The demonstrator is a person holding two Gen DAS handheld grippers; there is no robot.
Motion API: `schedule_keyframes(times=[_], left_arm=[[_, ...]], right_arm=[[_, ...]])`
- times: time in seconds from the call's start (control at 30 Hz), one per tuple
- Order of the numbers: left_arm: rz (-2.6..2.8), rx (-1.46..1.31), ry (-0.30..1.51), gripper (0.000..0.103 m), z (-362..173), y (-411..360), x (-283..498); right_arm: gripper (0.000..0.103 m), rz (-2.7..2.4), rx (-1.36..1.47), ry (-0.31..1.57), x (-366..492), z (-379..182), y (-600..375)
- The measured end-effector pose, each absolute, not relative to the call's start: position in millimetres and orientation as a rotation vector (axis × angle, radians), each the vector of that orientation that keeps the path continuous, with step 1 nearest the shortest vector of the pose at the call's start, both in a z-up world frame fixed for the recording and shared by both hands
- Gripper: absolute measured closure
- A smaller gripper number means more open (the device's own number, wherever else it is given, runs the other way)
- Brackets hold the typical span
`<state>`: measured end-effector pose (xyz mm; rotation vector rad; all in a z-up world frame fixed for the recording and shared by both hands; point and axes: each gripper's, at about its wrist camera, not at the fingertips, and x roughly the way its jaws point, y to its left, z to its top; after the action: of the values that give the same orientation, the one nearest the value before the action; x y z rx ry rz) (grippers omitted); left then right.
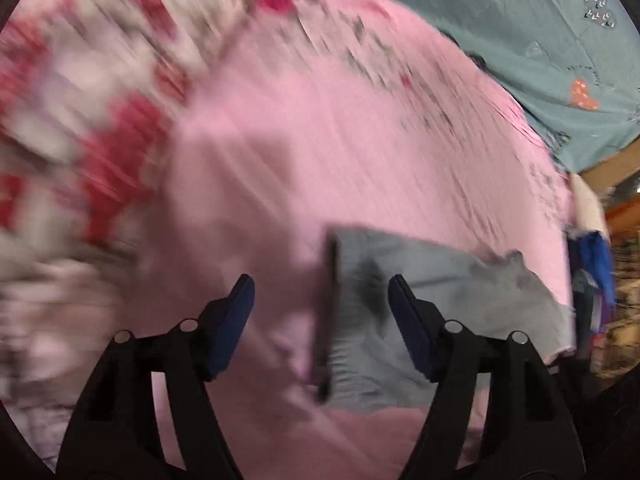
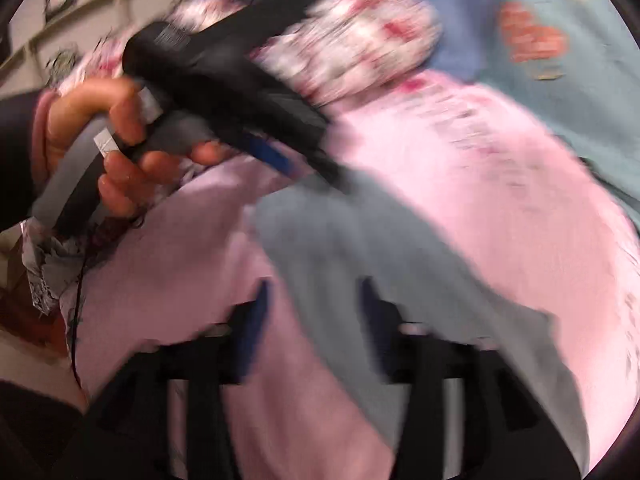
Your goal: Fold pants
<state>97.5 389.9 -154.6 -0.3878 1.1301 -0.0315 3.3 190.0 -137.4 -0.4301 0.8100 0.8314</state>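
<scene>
The grey pants (image 1: 448, 280) lie on a pink sheet (image 1: 300, 140), with their dark waistband (image 1: 330, 304) running upright at their left end. My left gripper (image 1: 322, 296) hangs open over that waistband, and its blue pads do not touch the cloth. The right wrist view is blurred. In it the grey pants (image 2: 360, 240) stretch from centre to lower right. My right gripper (image 2: 316, 304) stands open above their near part, with nothing pinched. A hand (image 2: 120, 132) holds the left gripper (image 2: 308, 160) above the pants' far end.
A red and white floral blanket (image 1: 100, 120) is bunched at the left and back. A teal printed sheet (image 1: 540, 48) lies at the far right. The bed's edge, with blue cloth (image 1: 600, 264) and clutter beyond it, is at the right.
</scene>
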Motion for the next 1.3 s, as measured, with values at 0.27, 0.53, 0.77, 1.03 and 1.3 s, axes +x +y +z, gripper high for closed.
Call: schedule_keyframes(times=[0.27, 0.53, 0.77, 1.03, 1.3], left_arm=[[-0.137, -0.282, 0.969, 0.022, -115, 305, 72], [0.091, 0.047, 1.104, 0.021, -184, 227, 64], [-0.004, 0.027, 0.976, 0.015, -127, 107, 65], [-0.345, 0.068, 1.088, 0.014, -153, -107, 42], [-0.305, 0.148, 1.125, 0.014, -157, -152, 23]], right_arm=[[0.047, 0.426, -0.164, 1.059, 48, -183, 23], [0.047, 0.381, 0.077, 1.001, 31, -135, -111], [0.047, -0.040, 0.282, 0.981, 4, -130, -334], [0.062, 0.035, 0.243, 0.986, 35, -157, -435], [0.099, 0.248, 0.071, 1.040, 63, -178, -436]])
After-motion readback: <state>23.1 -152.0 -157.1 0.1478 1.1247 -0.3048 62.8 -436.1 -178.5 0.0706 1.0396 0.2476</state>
